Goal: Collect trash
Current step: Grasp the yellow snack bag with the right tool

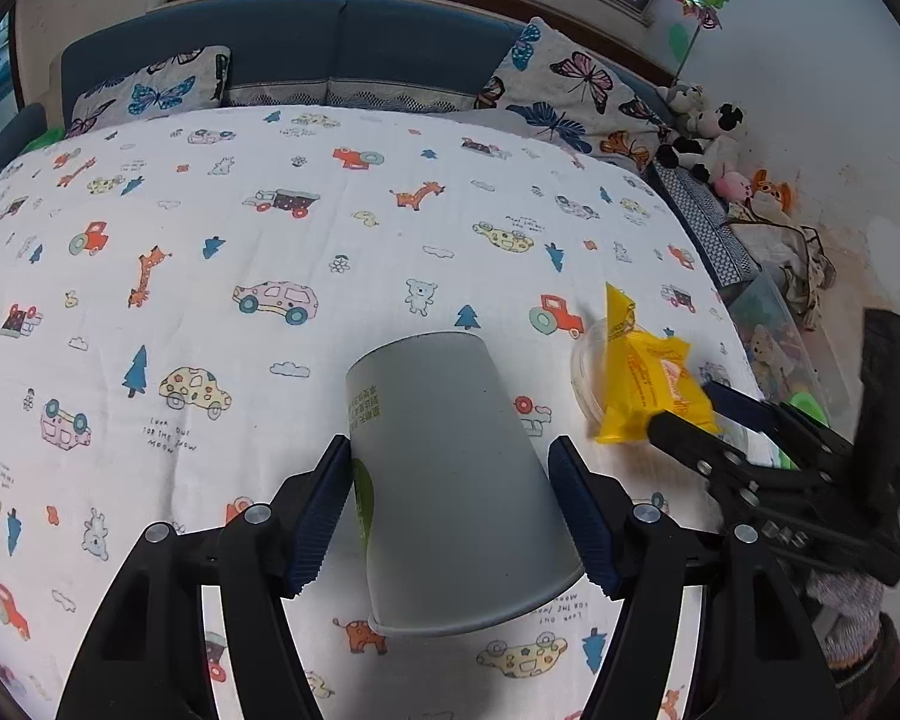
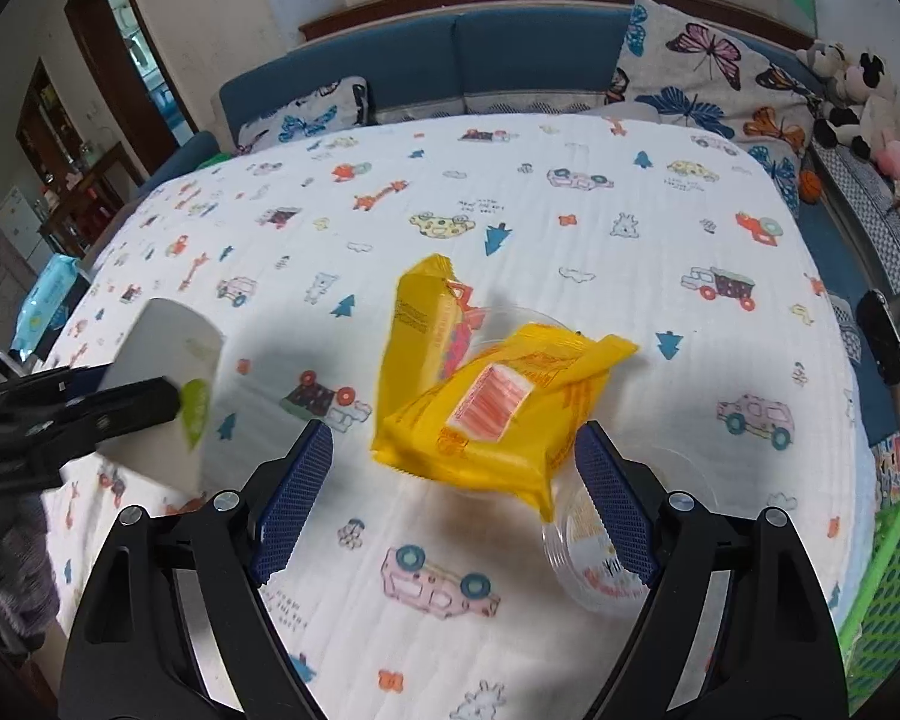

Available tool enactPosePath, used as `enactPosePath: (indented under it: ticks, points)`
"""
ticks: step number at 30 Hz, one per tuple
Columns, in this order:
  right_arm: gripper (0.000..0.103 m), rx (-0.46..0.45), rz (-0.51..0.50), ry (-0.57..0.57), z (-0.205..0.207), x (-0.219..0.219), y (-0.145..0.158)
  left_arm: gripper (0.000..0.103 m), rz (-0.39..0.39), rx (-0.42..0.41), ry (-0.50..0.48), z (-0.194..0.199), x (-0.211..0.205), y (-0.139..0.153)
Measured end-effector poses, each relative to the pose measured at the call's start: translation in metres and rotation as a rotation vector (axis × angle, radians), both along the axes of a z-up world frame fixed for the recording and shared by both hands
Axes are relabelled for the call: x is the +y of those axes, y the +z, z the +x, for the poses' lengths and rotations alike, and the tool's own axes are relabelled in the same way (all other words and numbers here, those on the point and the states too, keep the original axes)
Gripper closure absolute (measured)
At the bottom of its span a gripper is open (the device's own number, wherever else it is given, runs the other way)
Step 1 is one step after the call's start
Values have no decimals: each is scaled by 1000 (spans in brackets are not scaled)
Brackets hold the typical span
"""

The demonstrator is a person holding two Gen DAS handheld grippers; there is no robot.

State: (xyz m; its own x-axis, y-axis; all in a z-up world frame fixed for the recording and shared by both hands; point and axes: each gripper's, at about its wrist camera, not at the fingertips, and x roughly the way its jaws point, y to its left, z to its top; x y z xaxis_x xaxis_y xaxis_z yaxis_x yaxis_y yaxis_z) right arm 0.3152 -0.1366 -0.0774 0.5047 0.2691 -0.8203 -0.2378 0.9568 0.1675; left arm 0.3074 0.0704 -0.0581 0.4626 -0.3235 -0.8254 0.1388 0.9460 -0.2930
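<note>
A grey paper cup (image 1: 450, 468) hangs upside down and tilted between the blue pads of my left gripper (image 1: 453, 450), which is shut on its sides just above the printed cloth (image 1: 210, 276). The right wrist view shows the same cup (image 2: 168, 360) in the left gripper (image 2: 138, 387). Two yellow snack wrappers (image 2: 492, 414) lie over a clear plastic cup (image 2: 510, 318). My right gripper (image 2: 453, 438) stands open around the nearer wrapper, its pads apart from it. A second clear plastic cup (image 2: 594, 564) lies by its right finger. The left view also shows the wrappers (image 1: 642, 384) and the right gripper (image 1: 687, 411).
Butterfly pillows (image 1: 570, 90) and a blue sofa back (image 1: 330, 42) line the far edge. Plush toys (image 2: 852, 96) sit at the right. A green mesh basket (image 2: 888, 570) stands at the near right. A blue wipes pack (image 2: 48, 300) lies off the left edge.
</note>
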Motion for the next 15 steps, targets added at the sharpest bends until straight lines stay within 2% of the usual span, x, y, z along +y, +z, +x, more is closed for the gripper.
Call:
enactPosePath:
  ticks: [15]
  points:
    - [18, 49, 37, -16, 14, 11, -12, 38, -3, -6, -7, -6, 3, -2]
